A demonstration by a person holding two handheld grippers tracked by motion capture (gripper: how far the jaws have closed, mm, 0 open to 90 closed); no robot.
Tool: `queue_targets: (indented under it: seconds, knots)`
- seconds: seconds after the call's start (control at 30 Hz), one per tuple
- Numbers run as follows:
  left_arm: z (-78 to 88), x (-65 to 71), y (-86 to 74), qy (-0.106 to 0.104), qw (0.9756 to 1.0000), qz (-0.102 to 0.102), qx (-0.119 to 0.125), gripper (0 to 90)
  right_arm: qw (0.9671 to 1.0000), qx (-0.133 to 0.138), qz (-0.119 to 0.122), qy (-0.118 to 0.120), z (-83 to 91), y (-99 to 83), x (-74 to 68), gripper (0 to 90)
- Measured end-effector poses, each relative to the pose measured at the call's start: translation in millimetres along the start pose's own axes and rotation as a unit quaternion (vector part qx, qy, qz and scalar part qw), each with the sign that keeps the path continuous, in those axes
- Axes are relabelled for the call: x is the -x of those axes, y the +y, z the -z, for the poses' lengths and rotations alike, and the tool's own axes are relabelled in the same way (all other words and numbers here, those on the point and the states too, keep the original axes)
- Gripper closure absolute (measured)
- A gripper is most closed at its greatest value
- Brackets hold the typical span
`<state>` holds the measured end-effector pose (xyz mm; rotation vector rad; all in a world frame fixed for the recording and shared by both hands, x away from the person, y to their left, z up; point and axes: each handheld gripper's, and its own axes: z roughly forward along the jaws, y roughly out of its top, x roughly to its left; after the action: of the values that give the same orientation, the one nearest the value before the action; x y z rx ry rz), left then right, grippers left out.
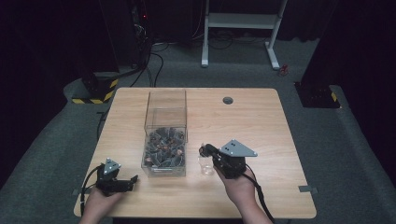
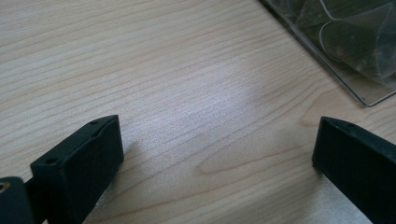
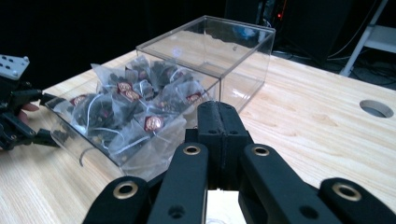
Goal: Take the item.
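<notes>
Spreading widest under everything is the wooden surface (image 1: 261,121), and on it, between the two grippers, stands a clear plastic box (image 1: 164,140) made of two compartments in a row: the one nearer the person is heaped with tea bags (image 3: 140,112) in see-through pyramid sachets, the farther one looks bare. The right gripper (image 1: 203,150) sits just to the box's right with its jaws pressed fully together and nothing between them, as the right gripper view shows; below and just beside its tip, on the surface, stands a small clear cup (image 1: 206,166), which seems the place a sachet is meant to go. The left gripper (image 1: 133,179) rests low on the surface near the box's front left corner, jaws spread wide and holding nothing, the box edge ahead and to one side of them in the left gripper view. The step in hand looks like fetching one tea bag, not yet begun. To do it well, the right gripper should open before it dips over the near compartment's rim, come down from above on one topmost sachet, and pinch a corner or its tag so that neighbours and strings do not trail out. The left gripper could steady the light box wall so it does not slide or tip.
</notes>
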<state>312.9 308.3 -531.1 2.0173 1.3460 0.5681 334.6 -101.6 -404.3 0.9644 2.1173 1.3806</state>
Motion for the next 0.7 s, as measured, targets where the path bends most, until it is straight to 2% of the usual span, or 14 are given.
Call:
queue_targets:
  seconds: [0.27, 0.7]
  knots:
    - [0.0, 0.0, 0.0, 0.000, 1.0000, 0.000, 0.000, 2.2, 0.9998, -0.017, -0.006, -0.004, 0.4, -13.0, 3.7, 90.0]
    - [0.0, 0.0, 0.0, 0.000, 1.0000, 0.000, 0.000, 2.2, 0.9988, -0.047, -0.009, -0.004, -12.9, -34.1, 5.4, 90.0]
